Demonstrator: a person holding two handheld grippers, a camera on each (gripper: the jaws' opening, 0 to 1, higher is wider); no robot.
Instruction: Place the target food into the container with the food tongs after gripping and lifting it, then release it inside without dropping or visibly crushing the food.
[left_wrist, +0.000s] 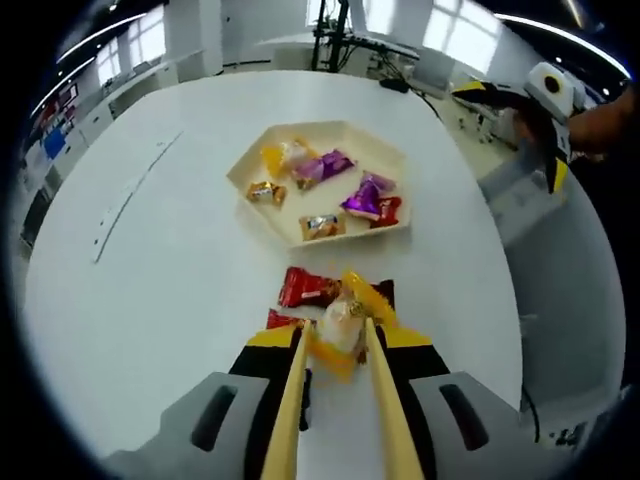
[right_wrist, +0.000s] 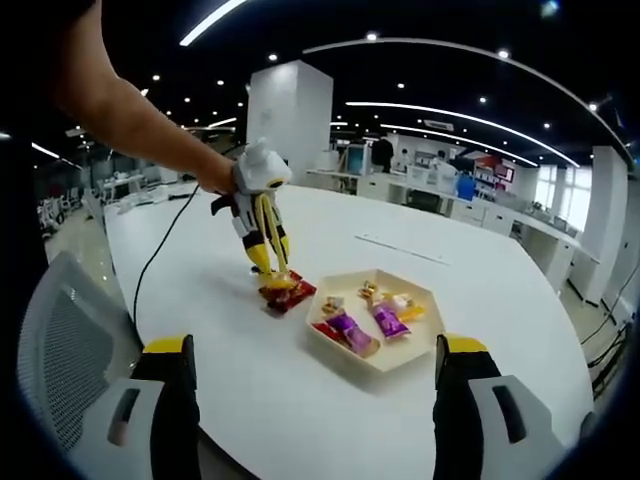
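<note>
In the left gripper view, the left tongs (left_wrist: 340, 345) are reaching down to the white table (left_wrist: 180, 290), their two wooden-coloured arms closing in on a sweet in a yellow wrapper (left_wrist: 345, 325). The sweet is sitting between the tips, pinched from both sides, and I cannot tell whether it is lifting clear of the table. Just beside it, red-wrapped sweets (left_wrist: 305, 288) are lying flat on the table, touching or nearly touching the yellow one.

Beyond this small pile, near but apart from it, a cream six-sided tray (left_wrist: 250, 190) is resting on the table. Inside it are lying several wrapped sweets: purple ones (left_wrist: 328, 165), small gold ones (left_wrist: 320, 227), a yellow one and a red one.

In the right gripper view, the left tongs (right_wrist: 272, 268) are showing from across the table, held by a hand (right_wrist: 215, 178), with the tips down at the pile of sweets (right_wrist: 285, 292) beside the tray (right_wrist: 385, 362). The right tongs (right_wrist: 315, 400) are hovering with their arms spread wide apart, holding nothing, well back from the tray at the table's near edge.
</note>
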